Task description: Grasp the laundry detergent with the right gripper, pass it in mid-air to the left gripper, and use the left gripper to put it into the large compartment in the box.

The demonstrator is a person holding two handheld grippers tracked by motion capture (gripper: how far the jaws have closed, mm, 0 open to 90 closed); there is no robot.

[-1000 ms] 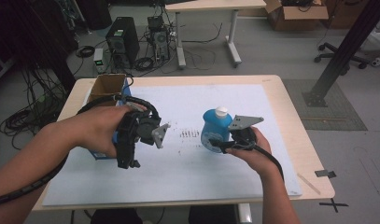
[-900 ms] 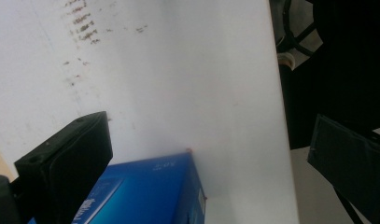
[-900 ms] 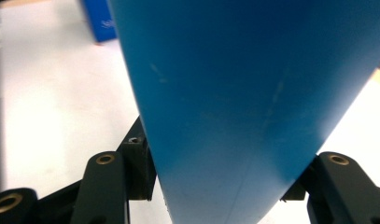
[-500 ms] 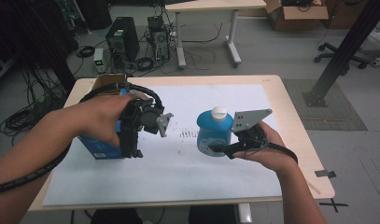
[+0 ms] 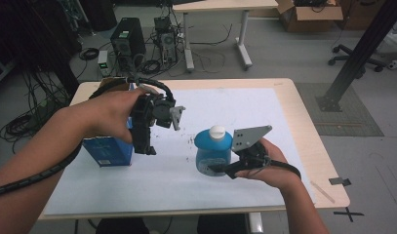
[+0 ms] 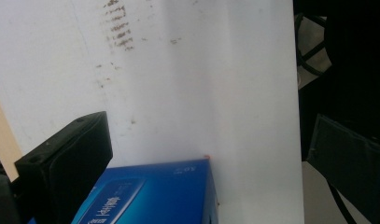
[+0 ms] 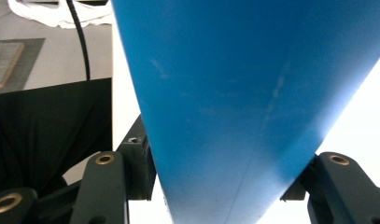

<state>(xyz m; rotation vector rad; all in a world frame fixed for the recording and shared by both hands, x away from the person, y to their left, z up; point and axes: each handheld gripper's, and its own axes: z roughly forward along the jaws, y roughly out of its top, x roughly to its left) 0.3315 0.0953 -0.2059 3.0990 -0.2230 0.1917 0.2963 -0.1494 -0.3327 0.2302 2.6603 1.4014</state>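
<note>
— Between the right tool pads?
— Blue bottle, clamped, white sheet open around it.
— Left tool?
— Spread wide just above the blue box, near the table's left edge.

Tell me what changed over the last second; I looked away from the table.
The right gripper carried the blue bottle nearer the table's front edge. The left gripper rose and shifted right; the blue box now shows more. The bottle stays clamped and upright.

Blue box cut off at the left gripper view's bottom edge, print too blurred to read
</note>
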